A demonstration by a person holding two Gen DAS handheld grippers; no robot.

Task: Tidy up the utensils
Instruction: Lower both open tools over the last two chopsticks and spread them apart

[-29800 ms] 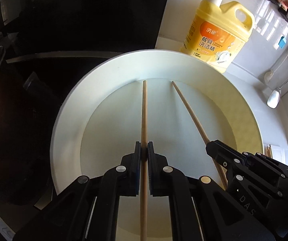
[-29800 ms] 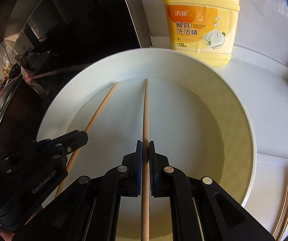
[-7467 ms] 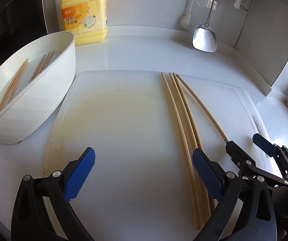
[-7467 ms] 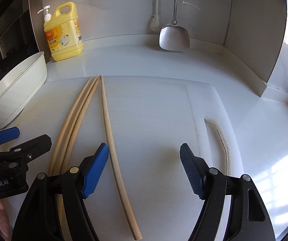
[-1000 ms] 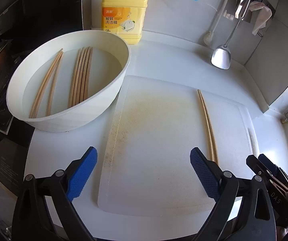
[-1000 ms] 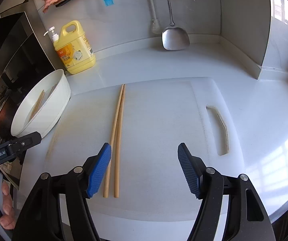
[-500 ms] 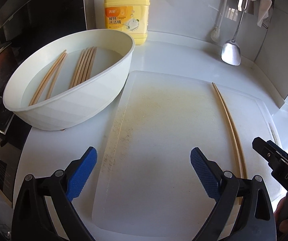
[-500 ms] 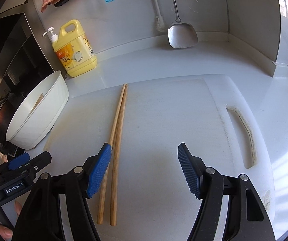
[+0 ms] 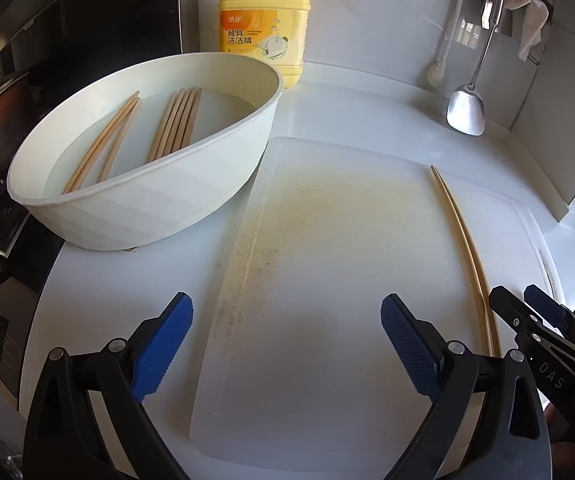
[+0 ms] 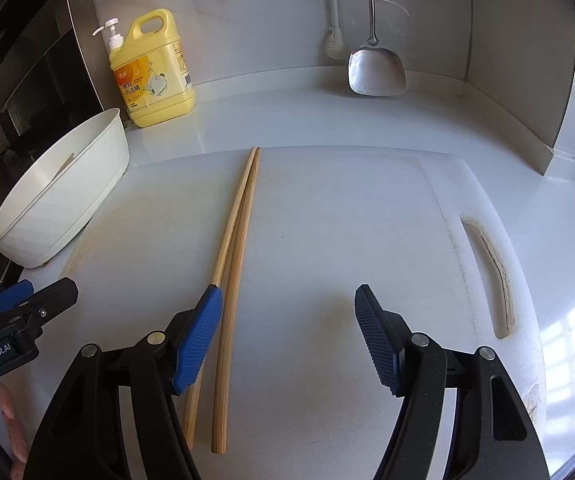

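White table (image 10: 327, 120), white plastic cutting board (image 10: 347, 240), round white basin (image 9: 147, 208) holding six chopsticks. On board: last two thin wooden chopsticks (image 10: 239, 232), light, stiff, roll-prone; best pinched mid-shaft. Right claw (image 10: 287, 332) and left claw (image 9: 287, 344) spread, empty.

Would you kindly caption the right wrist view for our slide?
Open right gripper hovers over two chopsticks on a white cutting board.
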